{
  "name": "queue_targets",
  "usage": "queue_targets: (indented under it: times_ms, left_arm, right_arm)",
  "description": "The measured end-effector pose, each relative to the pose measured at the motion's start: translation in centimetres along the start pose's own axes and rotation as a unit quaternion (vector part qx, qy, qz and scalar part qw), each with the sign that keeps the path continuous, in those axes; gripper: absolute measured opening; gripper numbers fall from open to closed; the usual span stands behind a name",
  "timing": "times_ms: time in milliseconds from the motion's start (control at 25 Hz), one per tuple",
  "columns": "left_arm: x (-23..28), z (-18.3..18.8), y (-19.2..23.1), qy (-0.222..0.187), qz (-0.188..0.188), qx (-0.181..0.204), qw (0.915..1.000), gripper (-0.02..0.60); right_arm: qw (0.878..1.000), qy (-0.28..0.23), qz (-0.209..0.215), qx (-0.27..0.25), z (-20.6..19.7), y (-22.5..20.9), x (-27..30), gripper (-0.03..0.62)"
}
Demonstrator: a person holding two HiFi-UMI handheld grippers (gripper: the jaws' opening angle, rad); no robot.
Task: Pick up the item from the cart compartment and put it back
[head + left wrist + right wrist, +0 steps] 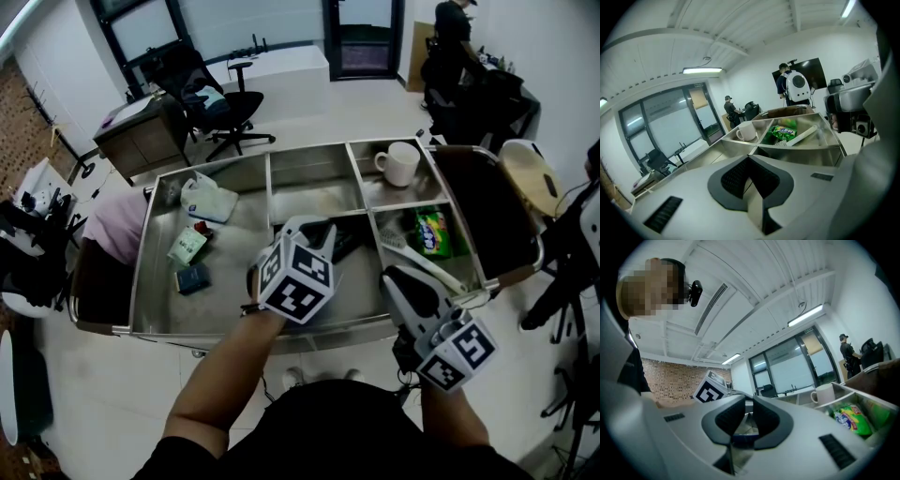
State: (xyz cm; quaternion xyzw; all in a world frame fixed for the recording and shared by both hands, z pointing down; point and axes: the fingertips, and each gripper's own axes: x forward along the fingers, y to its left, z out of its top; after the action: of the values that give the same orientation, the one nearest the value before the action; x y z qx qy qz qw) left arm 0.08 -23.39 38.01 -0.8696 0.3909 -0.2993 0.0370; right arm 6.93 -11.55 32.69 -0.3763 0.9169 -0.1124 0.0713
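Note:
A steel cart (251, 330) has several compartments. In the head view my left gripper (314, 231) hangs over the middle compartment, above a dark item (347, 242) that it partly hides. Its pads meet with nothing between them (750, 161). My right gripper (401, 279) hovers at the cart's front right edge; a narrow gap shows between its jaws (746, 404), nothing held. The left compartment holds a white bag (208, 199), a green-white packet (187, 246) and a small blue box (193, 278). On the right are a white mug (401, 163) and a green packet (431, 232).
A long white tool (424, 264) lies beside the green packet. A brown panel (489, 220) flanks the cart's right side, a round stool (530, 173) beyond it. A black office chair (220, 98) and a desk (141, 131) stand behind. A person (455, 28) stands far back.

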Motion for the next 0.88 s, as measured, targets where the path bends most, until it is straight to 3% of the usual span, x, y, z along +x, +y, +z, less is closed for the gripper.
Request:
queue_targets:
  times_ms: [200, 640, 880]
  left_arm:
    - [-1.8, 0.9, 1.2, -0.047, 0.003, -0.062, 0.997, 0.001]
    - [-7.5, 3.9, 2.6, -0.159, 0.028, -0.101, 0.9818, 0.0]
    - [-9.6, 3.7, 3.5, -0.185, 0.025, -0.14, 0.9723, 0.0]
  right_arm:
    - [1.0, 0.0, 0.003, 0.0, 0.1, 0.3, 0.2, 0.071]
    - [1.0, 0.008, 0.02, -0.007, -0.1, 1.4, 1.1, 0.071]
    - [0.999, 0.012, 0.028, -0.009, -0.2, 2.0, 1.6, 0.071]
